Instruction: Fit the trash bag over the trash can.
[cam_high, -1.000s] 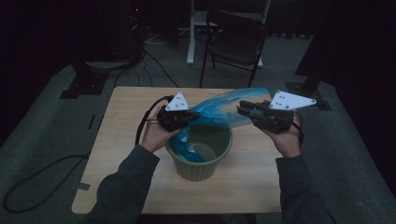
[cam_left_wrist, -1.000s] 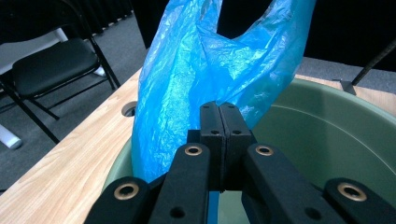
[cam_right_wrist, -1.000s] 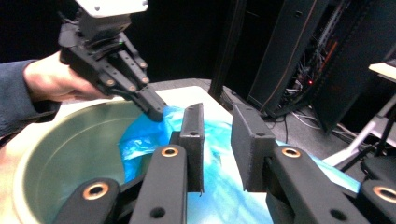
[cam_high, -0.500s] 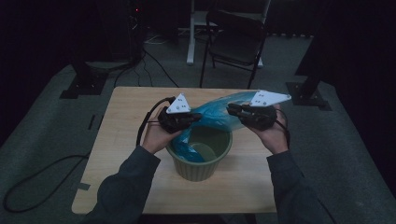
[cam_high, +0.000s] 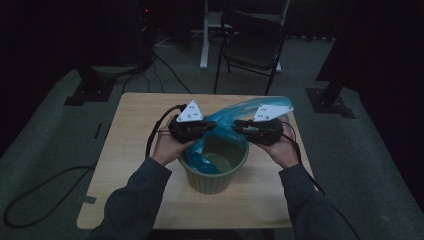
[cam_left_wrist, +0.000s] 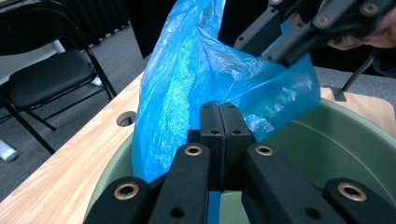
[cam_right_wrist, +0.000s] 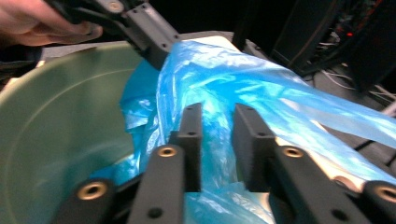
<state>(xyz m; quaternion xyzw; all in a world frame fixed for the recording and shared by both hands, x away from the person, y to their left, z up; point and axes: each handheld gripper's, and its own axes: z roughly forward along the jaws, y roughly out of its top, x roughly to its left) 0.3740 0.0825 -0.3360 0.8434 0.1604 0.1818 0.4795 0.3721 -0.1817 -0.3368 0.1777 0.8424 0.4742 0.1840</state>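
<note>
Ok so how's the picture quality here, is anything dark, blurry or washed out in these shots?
High view: dim overall, the room behind nearly black, only the table lit. Left gripper view: brightest and sharp, the blue bag glossy with light patches, the green pot clear. Right gripper view: softer, slightly blurred, with pale glare streaks on the bag toward the right.

1. One blue plastic bag (cam_high: 235, 120), at the middle of the high view.
2. One green pot (cam_high: 214, 172), toward 6 o'clock of the bag.
3. Two tongs: the left tongs (cam_high: 212, 126) and the right tongs (cam_high: 238, 123), at 9 and 3 o'clock of the bag.
4. One wooden surface (cam_high: 130, 145).
5. One folding chair (cam_high: 252, 42), at 12 o'clock beyond the surface.
6. Two hands, one per tongs.
</note>
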